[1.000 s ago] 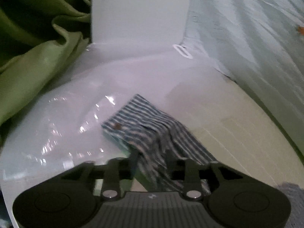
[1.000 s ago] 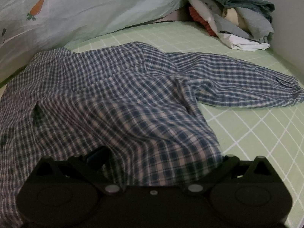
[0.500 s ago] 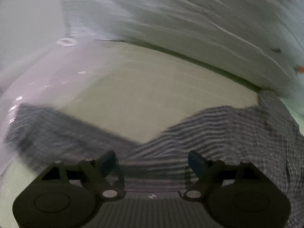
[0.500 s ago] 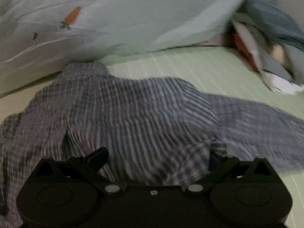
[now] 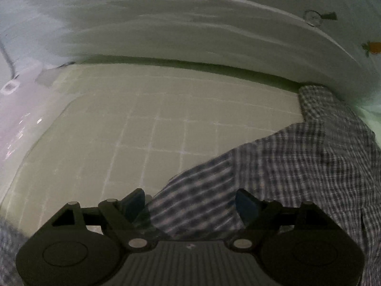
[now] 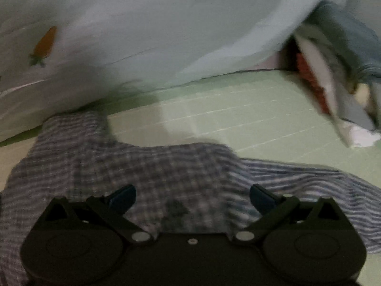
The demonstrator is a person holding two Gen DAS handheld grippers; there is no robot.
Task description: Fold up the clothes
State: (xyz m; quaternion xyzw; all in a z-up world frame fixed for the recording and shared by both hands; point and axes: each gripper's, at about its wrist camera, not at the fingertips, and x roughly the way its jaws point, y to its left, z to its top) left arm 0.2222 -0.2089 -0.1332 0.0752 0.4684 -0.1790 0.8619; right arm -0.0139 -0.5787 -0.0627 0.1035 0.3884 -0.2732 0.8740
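A blue and white checked shirt (image 5: 297, 162) lies on the pale green gridded sheet (image 5: 147, 124). In the left wrist view it fills the lower right, and its cloth runs between the spread fingers of my left gripper (image 5: 190, 201), which stands open. In the right wrist view the shirt (image 6: 147, 166) spreads across the lower half, one sleeve trailing to the right. My right gripper (image 6: 193, 196) is open just above the cloth, its blue pads (image 6: 123, 195) wide apart. Both views are blurred by motion.
A pale blue duvet (image 6: 154, 28) with a carrot print (image 6: 44, 44) rises behind the shirt. A heap of mixed clothes (image 6: 333, 71) sits at the far right. In the left wrist view a white surface (image 5: 14, 124) borders the sheet on the left.
Both grippers have let go of the shirt and opened. The left one has swung right, away from the green curtain. The shirt's lower part now lies folded over towards the duvet.
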